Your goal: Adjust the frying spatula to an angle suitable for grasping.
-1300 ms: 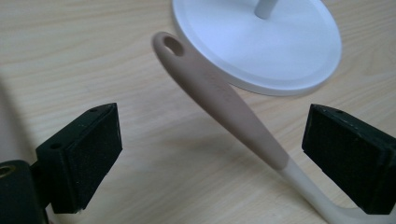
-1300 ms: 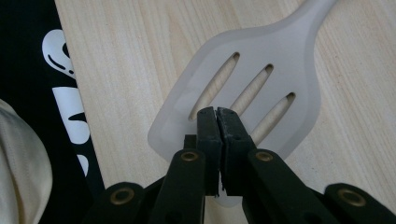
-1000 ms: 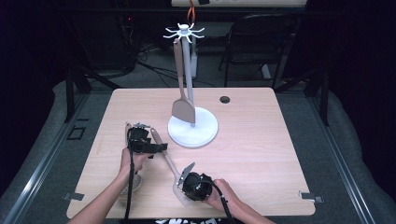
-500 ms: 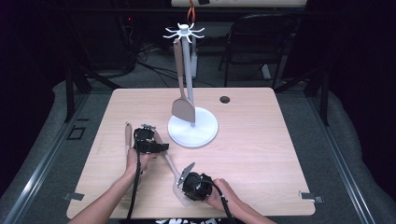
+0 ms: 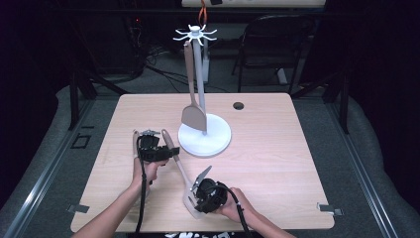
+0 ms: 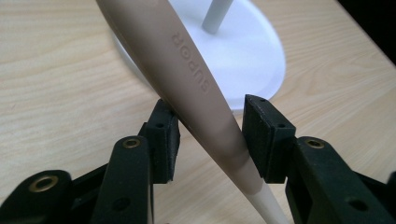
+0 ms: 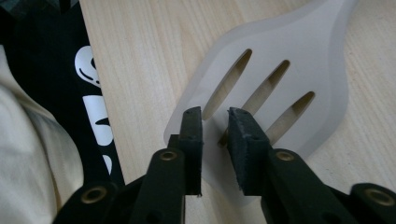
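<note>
1. Since the earlier frames, the left gripper has shifted toward the centre of the high view and now sits on the handle of the slotted turner. Its jaws have just been closing around that handle. The right gripper has stayed in place at lower centre, and its jaws have just been opening off the blade.
2. The turner lies on the table below and left of the white rack, where a second spatula hangs.
3. Risk, as I judge it: the handle crosses the left jaws at a slant, so a lift could let it pivot or slide out. A swing could then knock the rack's base.
4. Left fingers: part-way closed, pinching the tan handle; contact looks light, so I'm not sure the hold is firm.
5. Right fingers: narrowly parted over the blade's edge, with a small gap showing between the pads, so I don't count it as a hold.
</note>
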Tool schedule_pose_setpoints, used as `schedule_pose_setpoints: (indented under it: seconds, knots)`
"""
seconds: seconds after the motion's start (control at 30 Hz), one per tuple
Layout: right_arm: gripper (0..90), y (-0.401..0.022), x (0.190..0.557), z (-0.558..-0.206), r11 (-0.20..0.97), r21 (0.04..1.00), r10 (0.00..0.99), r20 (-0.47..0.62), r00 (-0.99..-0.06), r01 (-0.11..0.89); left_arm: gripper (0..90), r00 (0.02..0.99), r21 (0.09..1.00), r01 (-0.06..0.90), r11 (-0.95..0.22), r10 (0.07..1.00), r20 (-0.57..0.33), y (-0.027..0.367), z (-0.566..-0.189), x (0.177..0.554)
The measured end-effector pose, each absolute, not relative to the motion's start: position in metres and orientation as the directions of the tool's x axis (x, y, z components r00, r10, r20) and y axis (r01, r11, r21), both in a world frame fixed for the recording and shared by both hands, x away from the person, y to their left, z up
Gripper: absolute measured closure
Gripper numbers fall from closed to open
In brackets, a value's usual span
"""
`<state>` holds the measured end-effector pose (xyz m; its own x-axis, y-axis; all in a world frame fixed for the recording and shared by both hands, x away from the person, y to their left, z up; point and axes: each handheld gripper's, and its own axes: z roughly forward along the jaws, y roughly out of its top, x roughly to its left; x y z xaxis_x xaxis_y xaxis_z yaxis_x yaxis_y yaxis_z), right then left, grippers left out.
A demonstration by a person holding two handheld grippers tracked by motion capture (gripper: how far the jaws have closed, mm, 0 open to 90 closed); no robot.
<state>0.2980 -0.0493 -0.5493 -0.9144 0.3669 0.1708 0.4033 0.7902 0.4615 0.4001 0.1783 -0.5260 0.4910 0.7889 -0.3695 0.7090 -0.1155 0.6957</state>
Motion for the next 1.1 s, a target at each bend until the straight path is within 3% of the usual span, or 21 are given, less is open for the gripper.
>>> schedule_pose_setpoints:
  seconds: [0.27, 0.37, 0.6, 0.97, 1.1]
  knots:
    - [61.6, -0.056, 0.308, -0.538, 0.742, 0.502, 0.439, 0.136, -0.888, 0.444, 62.3, 0.555, 0.764, 0.639, -0.088, 0.740, -0.379, 0.177, -0.511, 0.387]
    - [51.4, -0.055, 0.311, -0.535, 0.702, 0.532, 0.483, 0.131, -0.866, 0.473, 63.5, 0.576, 0.783, 0.617, -0.083, 0.725, -0.378, 0.175, -0.506, 0.383]
    - [51.5, -0.047, 0.318, -0.528, 0.668, 0.585, 0.509, 0.091, -0.856, 0.460, 65.3, 0.599, 0.808, 0.585, -0.076, 0.711, -0.367, 0.170, -0.499, 0.377]
    - [55.6, -0.042, 0.338, -0.525, 0.589, 0.631, 0.560, 0.132, -0.818, 0.505, 66.1, 0.635, 0.828, 0.553, -0.091, 0.690, -0.348, 0.163, -0.493, 0.372]
    - [62.9, -0.040, 0.341, -0.526, 0.579, 0.641, 0.551, 0.148, -0.821, 0.504, 66.1, 0.644, 0.834, 0.544, -0.092, 0.684, -0.344, 0.161, -0.492, 0.370]
